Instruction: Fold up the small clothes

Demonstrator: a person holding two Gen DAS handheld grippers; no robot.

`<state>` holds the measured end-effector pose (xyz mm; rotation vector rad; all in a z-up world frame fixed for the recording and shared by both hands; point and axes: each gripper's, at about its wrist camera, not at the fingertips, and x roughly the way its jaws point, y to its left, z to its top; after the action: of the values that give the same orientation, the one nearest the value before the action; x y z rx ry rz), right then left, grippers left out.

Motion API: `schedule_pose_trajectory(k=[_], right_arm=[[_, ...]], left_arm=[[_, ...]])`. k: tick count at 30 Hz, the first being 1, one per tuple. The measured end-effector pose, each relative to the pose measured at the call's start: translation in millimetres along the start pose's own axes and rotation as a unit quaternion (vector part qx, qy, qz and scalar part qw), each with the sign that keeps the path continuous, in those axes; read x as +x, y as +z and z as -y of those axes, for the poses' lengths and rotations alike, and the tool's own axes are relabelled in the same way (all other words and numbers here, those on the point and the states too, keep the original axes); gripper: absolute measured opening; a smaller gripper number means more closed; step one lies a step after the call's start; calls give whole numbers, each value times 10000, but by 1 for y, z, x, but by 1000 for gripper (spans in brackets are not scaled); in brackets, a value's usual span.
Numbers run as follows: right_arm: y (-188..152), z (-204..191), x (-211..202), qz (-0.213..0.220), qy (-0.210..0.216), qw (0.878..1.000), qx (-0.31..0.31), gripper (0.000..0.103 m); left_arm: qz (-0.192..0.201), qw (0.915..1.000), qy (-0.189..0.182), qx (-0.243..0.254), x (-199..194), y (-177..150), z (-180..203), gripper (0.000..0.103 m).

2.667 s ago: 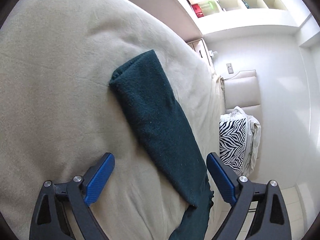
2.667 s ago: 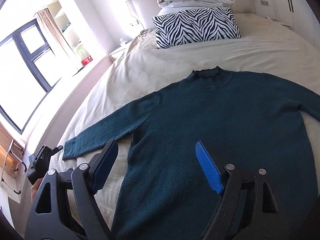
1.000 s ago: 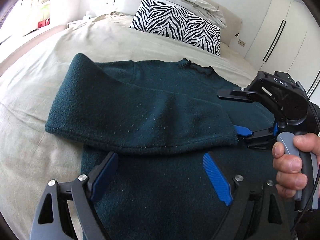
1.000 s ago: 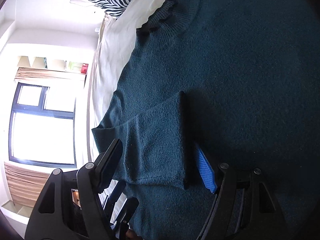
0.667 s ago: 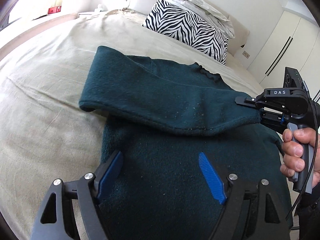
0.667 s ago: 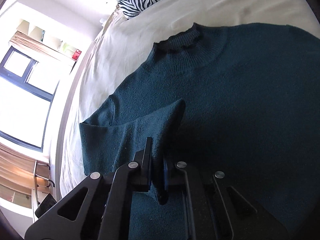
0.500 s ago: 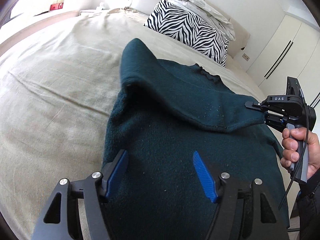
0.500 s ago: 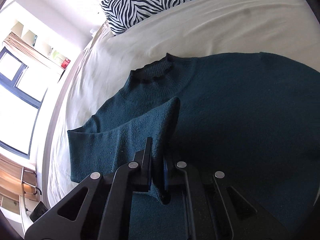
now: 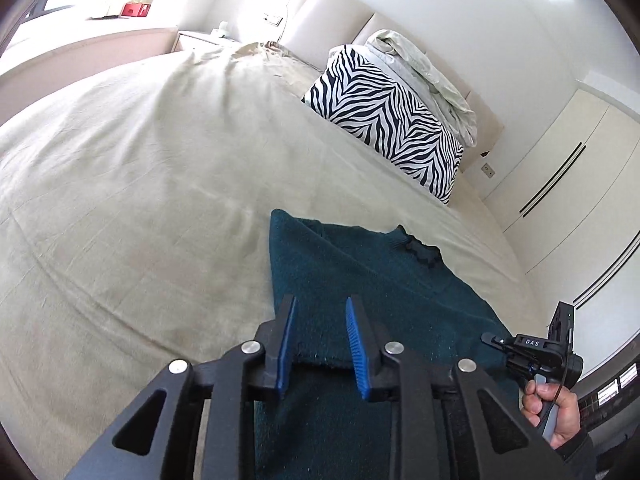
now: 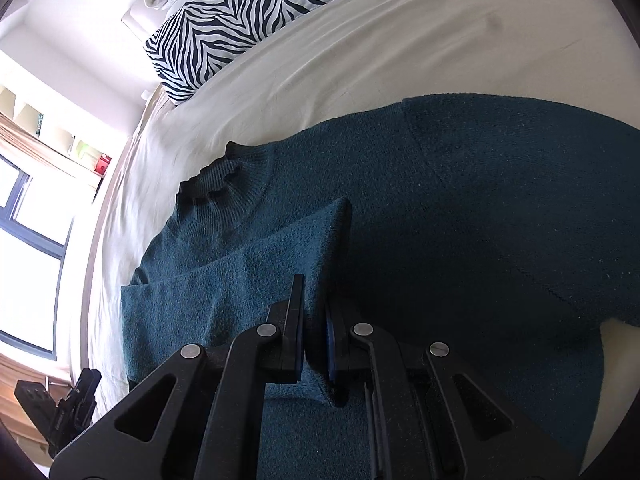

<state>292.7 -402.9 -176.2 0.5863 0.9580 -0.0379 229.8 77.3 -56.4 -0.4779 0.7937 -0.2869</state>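
Note:
A dark teal sweater [image 10: 480,208] lies flat on the bed, collar [image 10: 212,180] toward the pillow. Its left sleeve [image 10: 256,276] is folded over the body. My right gripper [image 10: 314,316] is shut on the sleeve's cuff end, held just above the body. In the left wrist view the sweater [image 9: 360,280] runs ahead of my left gripper [image 9: 320,336]. Its jaws are narrowed around a fold at the sweater's left edge, with a gap still showing between the pads. The right gripper [image 9: 532,352] shows at the lower right there, in a hand.
The cream bedsheet [image 9: 140,168] spreads wide to the left of the sweater. A zebra-print pillow [image 9: 384,120] with a folded duvet [image 9: 424,68] on it lies at the headboard. Wardrobe doors [image 9: 560,184] stand at the right; a window [image 10: 28,232] is at the left.
The right gripper closed on the sleeve end and carried it across the body. The left gripper's jaws narrowed from wide open around the sweater's folded left edge and it moved in closer.

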Motion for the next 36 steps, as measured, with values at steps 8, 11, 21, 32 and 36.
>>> schedule_pose_trajectory(k=[8,11,21,32,36], right_arm=[[-2,21,13,-152,320,9989,318,8],[-1,31,16,-235,499,9973,476,9],[-2,20,-29,292,730,9949,630,32],[-36,41,-18,193,1197,9880,953,58],[-45,85,-60,601,863,9864,1265,59]], left_arm=[[-796,9967,-37,164,101,47,-11,21],[-1082,9939,167,138,142,42,-33,8],[-753,9963,-415,90,81,19,-17,20],[-1096,9920,-98,616,84,-20,-9,14],[-1011,9928,-14,639,58,-26,8,37]])
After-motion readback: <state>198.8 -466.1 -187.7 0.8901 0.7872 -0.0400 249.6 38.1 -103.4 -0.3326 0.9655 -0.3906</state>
